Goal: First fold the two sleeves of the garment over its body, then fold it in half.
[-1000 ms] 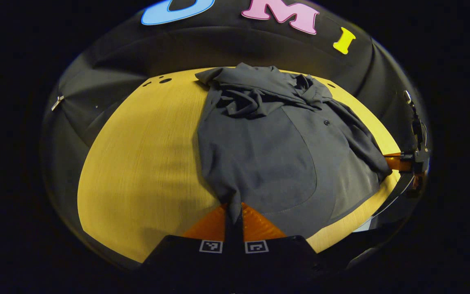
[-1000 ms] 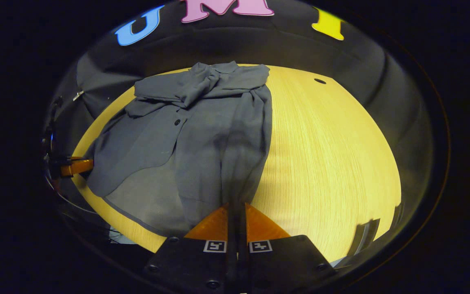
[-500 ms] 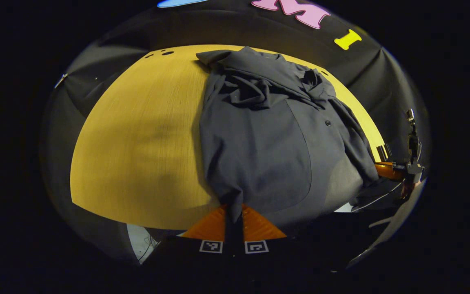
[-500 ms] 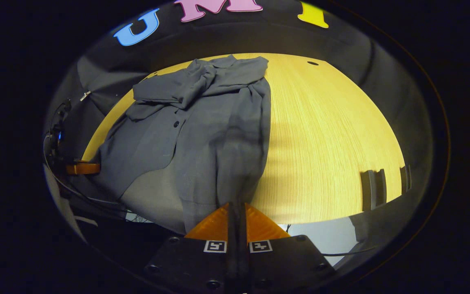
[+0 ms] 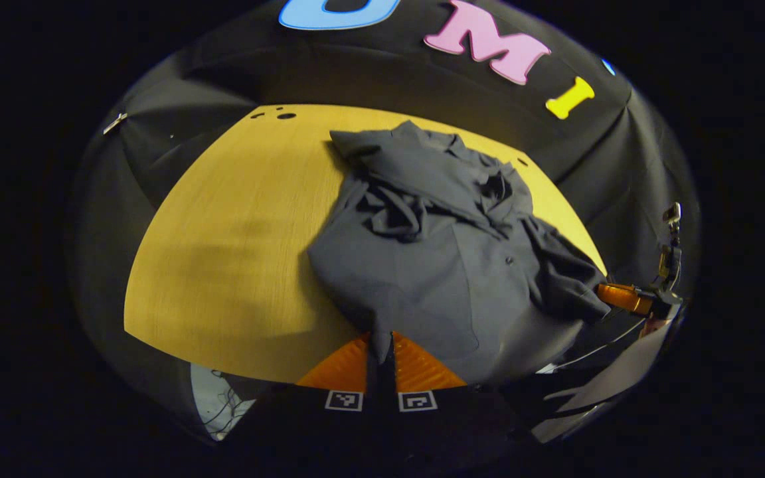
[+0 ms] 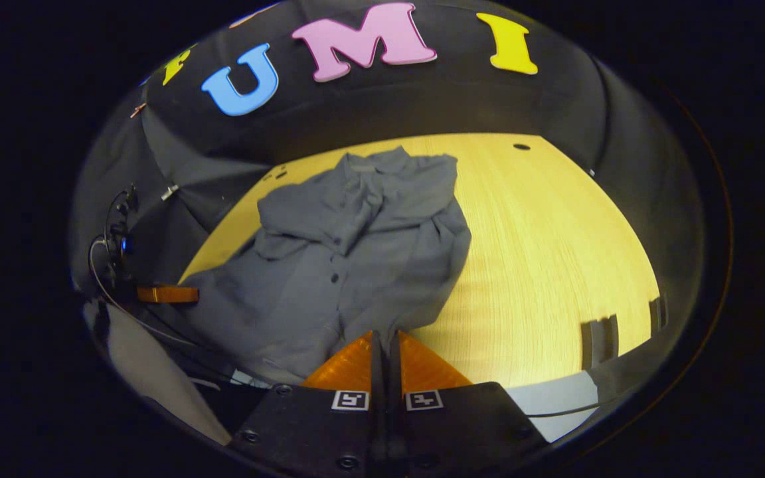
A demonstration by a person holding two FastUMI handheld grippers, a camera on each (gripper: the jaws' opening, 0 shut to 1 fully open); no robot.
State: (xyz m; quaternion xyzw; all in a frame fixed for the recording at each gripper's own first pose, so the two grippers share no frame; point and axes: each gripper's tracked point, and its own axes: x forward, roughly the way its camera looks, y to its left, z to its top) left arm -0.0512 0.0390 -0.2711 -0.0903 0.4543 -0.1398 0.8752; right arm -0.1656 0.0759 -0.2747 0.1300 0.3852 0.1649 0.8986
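Both tongs are clamped on the hem of the grey garment (image 5: 422, 265): the left tongs (image 5: 380, 345) pinch one near corner between orange fingers pressed together, and the right tongs (image 6: 386, 345) pinch the other the same way. Its lower half is lifted off the yellow worktop (image 5: 223, 252) near the front edge, while the collar end lies bunched farther back with both sleeves across the body.

My worry is the half-fold going crooked. If one corner travels ahead of the other, the hem will land skewed, and the loose sleeves could slide off the body as the cloth is carried over them. Thin fabric could also slip from either pinch.

From the left gripper view the crumpled sleeve pile by the collar is plain. From the right gripper view I see the button line and the worktop's bare far side.
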